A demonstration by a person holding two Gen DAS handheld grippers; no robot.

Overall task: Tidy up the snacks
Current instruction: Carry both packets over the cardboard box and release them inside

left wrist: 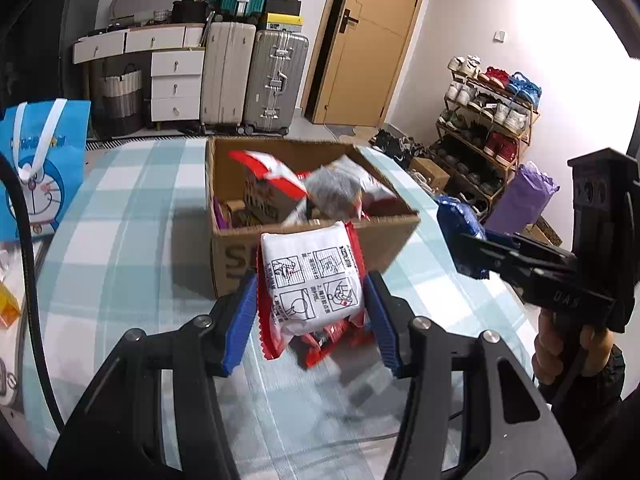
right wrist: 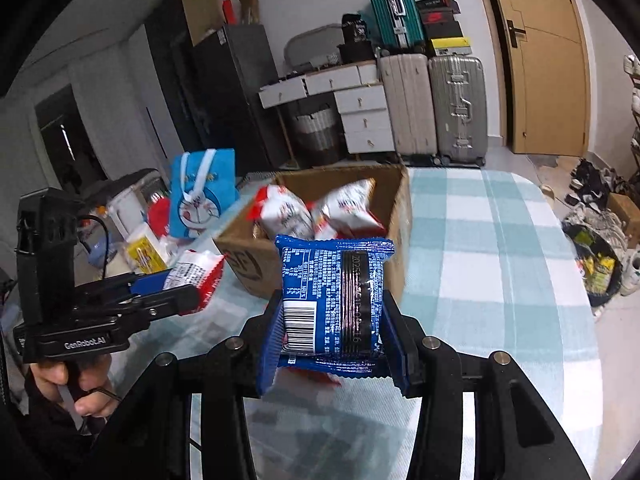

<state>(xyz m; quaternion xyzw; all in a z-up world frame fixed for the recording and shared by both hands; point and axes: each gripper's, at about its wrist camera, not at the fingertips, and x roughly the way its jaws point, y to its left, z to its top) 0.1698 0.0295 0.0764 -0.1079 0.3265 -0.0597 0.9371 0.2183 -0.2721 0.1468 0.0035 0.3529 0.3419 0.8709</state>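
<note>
The left gripper (left wrist: 310, 308) has its ribbed blue jaws pressed against the two sides of a puffy white-and-red snack packet (left wrist: 312, 292), glossy film with printed instruction panels and zigzag-cut red edges. The right gripper (right wrist: 334, 332) clamps a flat, square blue snack packet (right wrist: 334, 300) in crinkly foil, barcode and small white print facing the camera, the jaws closed on its left and right edges. Both tools are black, angled downward, each held from below by a hand (right wrist: 72, 380) gripping its handle. The packets hang in the air just in front of an open brown cardboard box (left wrist: 384, 240) with more red-and-white packets (left wrist: 272, 172) piled inside. The box stands on a worktop (right wrist: 500, 240) covered in a pale blue-and-white checked cloth.
</note>
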